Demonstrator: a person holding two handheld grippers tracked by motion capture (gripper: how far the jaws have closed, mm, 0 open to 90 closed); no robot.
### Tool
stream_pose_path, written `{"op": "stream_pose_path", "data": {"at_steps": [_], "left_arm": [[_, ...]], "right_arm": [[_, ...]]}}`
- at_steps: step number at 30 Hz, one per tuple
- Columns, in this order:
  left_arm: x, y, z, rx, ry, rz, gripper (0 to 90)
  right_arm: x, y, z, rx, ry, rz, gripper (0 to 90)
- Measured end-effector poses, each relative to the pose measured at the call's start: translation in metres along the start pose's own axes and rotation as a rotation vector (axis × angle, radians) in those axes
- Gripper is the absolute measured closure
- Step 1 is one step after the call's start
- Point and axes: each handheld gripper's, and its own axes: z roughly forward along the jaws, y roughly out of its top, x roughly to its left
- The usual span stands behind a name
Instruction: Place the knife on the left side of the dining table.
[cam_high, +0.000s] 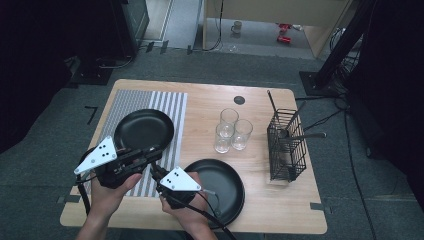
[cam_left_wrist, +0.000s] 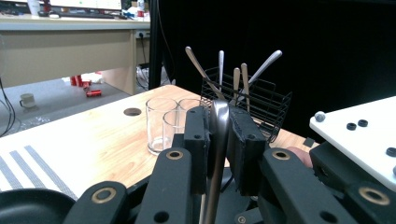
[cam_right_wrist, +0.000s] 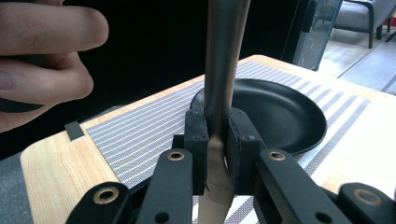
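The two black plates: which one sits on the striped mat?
The far-left black plate lies on the striped mat. The other black plate, nearer the person and further right, rests on bare wood of the table.

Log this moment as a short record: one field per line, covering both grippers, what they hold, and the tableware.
left gripper: fingers shut on the utensil, near its thin handle end
right gripper: fingers shut on the same utensil, at its wider part
handover: both grip one metal piece above the table
plates: black plate on striped placemat; second black plate on bare wood
glasses: three, clustered
cutlery basket: black wire, holds several utensils
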Motion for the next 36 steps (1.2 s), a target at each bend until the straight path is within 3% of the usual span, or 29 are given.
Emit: {"op": "stream_pose_path", "data": {"at_steps": [18, 28, 33, 36], "left_arm": [[0.001, -0.002, 0.0, 0.016, 0.044, 0.02, 85.0], [0.003, -0.003, -0.001, 0.006, 0.069, 0.016, 85.1], [0.004, -0.005, 0.0, 0.012, 0.072, 0.015, 85.2], [0.005, -0.005, 0.001, 0.011, 0.072, 0.012, 85.2]], "right_arm": [[-0.002, -0.001, 0.0, -0.002, -0.002, 0.017, 77.8], [-0.009, -0.001, -0.005, 0.015, 0.024, 0.056, 39.1], [-0.013, -0.003, -0.01, 0.047, -0.032, 0.052, 19.3], [-0.021, -0.006, -0.015, 0.059, -0.057, 0.069, 13.3]]}}
